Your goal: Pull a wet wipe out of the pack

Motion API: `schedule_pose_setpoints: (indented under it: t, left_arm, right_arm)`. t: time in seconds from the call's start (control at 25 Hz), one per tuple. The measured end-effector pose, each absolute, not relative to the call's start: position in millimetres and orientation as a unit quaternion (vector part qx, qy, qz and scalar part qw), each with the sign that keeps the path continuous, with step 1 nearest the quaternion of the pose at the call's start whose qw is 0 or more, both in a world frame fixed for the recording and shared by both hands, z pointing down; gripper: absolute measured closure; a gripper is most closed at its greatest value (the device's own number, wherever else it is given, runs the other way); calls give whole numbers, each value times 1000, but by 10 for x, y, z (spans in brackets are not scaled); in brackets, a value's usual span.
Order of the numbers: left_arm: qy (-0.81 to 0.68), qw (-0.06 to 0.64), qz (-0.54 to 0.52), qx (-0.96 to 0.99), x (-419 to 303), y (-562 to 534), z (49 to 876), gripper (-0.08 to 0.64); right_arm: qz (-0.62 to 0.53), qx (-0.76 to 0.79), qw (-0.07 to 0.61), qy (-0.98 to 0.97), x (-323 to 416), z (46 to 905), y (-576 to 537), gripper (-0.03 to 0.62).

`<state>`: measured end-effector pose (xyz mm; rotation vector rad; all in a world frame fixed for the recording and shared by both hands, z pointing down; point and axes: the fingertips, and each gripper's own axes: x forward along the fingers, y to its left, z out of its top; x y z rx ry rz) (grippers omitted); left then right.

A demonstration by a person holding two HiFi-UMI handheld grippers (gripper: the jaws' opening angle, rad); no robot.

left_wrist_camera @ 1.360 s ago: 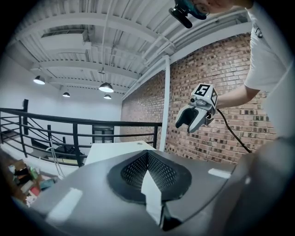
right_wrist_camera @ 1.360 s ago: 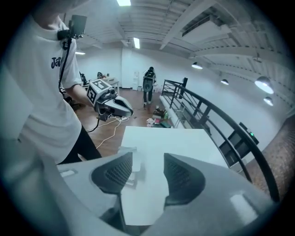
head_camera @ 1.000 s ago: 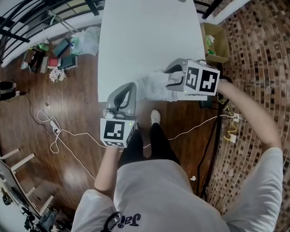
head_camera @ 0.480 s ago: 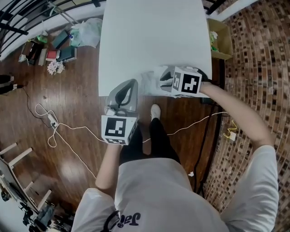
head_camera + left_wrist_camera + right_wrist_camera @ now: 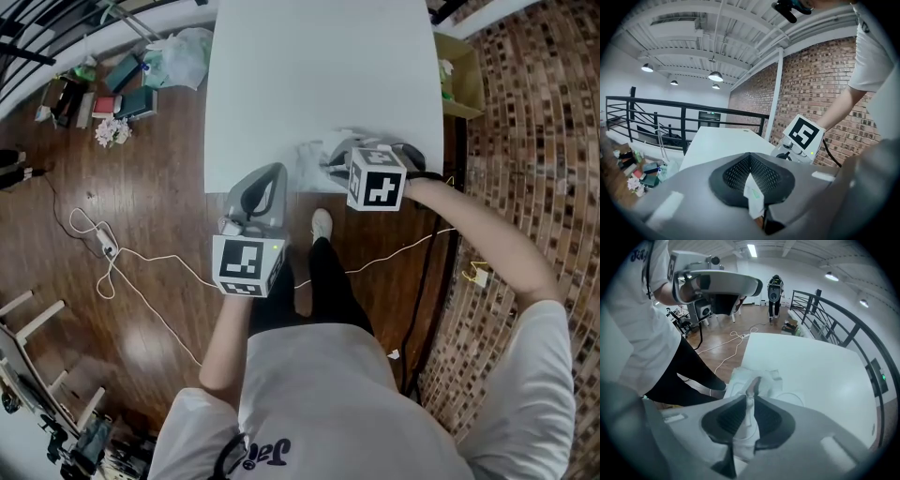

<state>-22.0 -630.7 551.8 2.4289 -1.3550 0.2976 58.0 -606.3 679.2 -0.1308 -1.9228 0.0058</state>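
The wet wipe pack [image 5: 310, 167] lies crumpled and white at the near edge of the white table [image 5: 319, 75]. My right gripper [image 5: 334, 161] points steeply down onto it. In the right gripper view a white wipe [image 5: 749, 420] rises from the pack [image 5: 736, 382] and runs between the pads. The jaws of the right gripper [image 5: 751, 398] have just been closing and now pinch the wipe. My left gripper [image 5: 266, 178] hangs just off the table's near edge, left of the pack. Its jaws [image 5: 751, 185] are shut on a small white scrap with green print [image 5: 753, 200].
An open cardboard box [image 5: 461, 80] stands on the floor right of the table. Books and bags [image 5: 122, 84] lie on the wooden floor at the left. A white cable [image 5: 141, 272] snakes across the floor. A black railing [image 5: 834, 315] runs beyond the table.
The right gripper has come down and to the left onto the pack, and its jaws have closed round the wipe. The left gripper has sunk slightly.
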Motion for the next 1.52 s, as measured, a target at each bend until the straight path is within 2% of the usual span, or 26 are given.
schedule_pose_setpoints:
  t: [0.24, 1.0, 1.52]
  left_arm:
    - [-473, 180, 106, 856, -210, -6272, 5558, 543]
    - [-458, 162, 96, 869, -93, -6336, 5423, 543]
    - [-446, 152, 82, 878, 18, -6369, 5131, 543]
  right_arm:
    - [-35, -42, 572, -819, 576, 6852, -6082, 600]
    - [-15, 9, 528, -849, 686, 6094, -6211, 601]
    - [-40, 81, 490, -867, 836, 5122, -6475, 601]
